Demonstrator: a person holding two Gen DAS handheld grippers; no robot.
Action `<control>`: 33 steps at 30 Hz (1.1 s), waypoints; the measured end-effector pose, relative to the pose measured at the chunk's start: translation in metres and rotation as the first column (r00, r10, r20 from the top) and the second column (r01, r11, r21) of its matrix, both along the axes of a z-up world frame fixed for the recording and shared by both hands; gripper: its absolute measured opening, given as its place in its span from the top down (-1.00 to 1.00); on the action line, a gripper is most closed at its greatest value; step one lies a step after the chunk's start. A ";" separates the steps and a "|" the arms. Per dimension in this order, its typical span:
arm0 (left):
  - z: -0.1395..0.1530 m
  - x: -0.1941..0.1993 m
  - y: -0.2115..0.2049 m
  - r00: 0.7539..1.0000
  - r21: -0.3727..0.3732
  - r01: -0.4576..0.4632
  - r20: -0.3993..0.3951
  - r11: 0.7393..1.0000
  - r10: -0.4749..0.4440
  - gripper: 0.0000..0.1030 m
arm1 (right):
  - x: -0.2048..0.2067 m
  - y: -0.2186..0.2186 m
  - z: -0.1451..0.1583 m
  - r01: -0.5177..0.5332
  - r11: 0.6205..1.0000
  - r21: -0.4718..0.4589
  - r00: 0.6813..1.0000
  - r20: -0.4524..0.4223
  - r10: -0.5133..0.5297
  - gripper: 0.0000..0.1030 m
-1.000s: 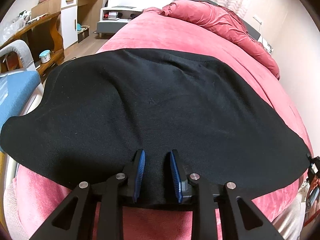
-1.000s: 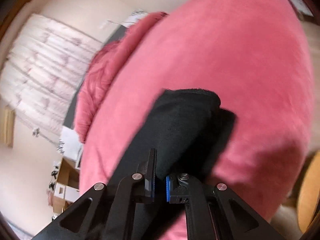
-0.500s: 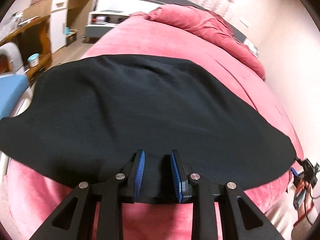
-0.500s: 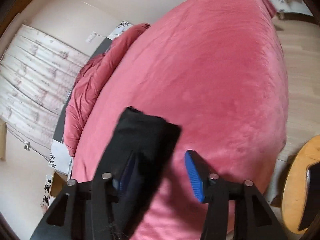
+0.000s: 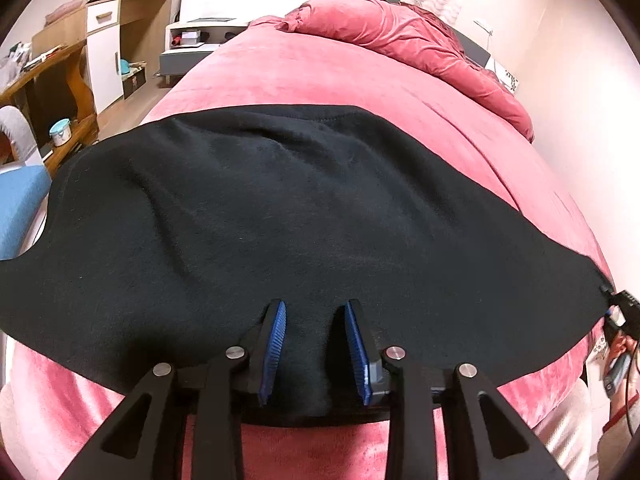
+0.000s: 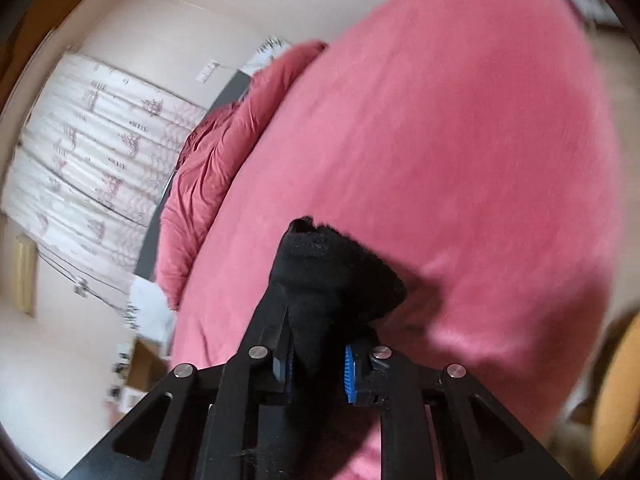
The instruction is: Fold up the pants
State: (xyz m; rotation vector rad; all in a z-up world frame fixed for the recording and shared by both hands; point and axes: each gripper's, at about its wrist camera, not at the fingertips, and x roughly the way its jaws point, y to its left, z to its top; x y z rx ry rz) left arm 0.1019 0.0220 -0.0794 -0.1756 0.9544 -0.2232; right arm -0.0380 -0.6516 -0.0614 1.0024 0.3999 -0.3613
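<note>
The black pants [image 5: 280,216] lie spread across the pink bed cover [image 5: 320,76] in the left wrist view. My left gripper [image 5: 316,316] sits over the near edge of the pants, its blue pads a little apart with black cloth between them. In the right wrist view my right gripper [image 6: 318,336] is closed on a bunched end of the pants [image 6: 332,272], which sticks up past the fingers above the bed cover [image 6: 460,168]. The right gripper also shows at the pants' far right end in the left wrist view [image 5: 620,316].
A rumpled pink duvet [image 5: 400,36] lies at the head of the bed. A wooden desk and cabinet [image 5: 80,52] stand to the left, with a blue cushion [image 5: 16,208] beside the bed. A wooden table edge [image 6: 620,380] is at the right.
My right gripper opened half a second ago beside the pants' end and has now closed on it again. The left gripper stayed over the near edge, with only a small shift of view.
</note>
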 end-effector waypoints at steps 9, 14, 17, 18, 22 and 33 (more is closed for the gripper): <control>-0.003 0.007 -0.008 0.999 0.034 0.025 -0.023 0.999 -0.024 0.35 | 0.010 0.006 -0.020 0.065 0.998 -0.001 0.978 -0.197 -0.063 0.30; 0.012 0.013 -0.004 0.999 -0.038 0.037 0.003 0.999 -0.037 0.35 | -0.007 0.050 0.021 0.154 0.975 -0.160 0.975 -0.138 -0.177 0.23; 0.025 0.027 -0.015 0.996 -0.055 0.079 0.036 0.995 -0.077 0.35 | 0.016 0.107 0.041 -0.017 0.960 -0.281 0.992 -0.122 -0.018 0.23; 0.029 0.033 -0.020 0.995 -0.048 0.093 0.046 0.995 -0.091 0.35 | 0.026 0.126 0.044 -0.090 0.949 -0.304 0.991 -0.124 0.054 0.30; 0.042 0.060 -0.042 0.986 -0.033 0.150 0.085 0.988 -0.146 0.37 | 0.081 0.227 0.043 -0.458 0.817 -0.349 0.888 -0.141 0.437 0.52; 0.019 0.148 -0.068 0.988 0.084 0.153 0.009 0.985 -0.154 0.46 | 0.132 0.350 -0.014 -0.741 0.530 -0.413 0.669 -0.384 0.636 0.62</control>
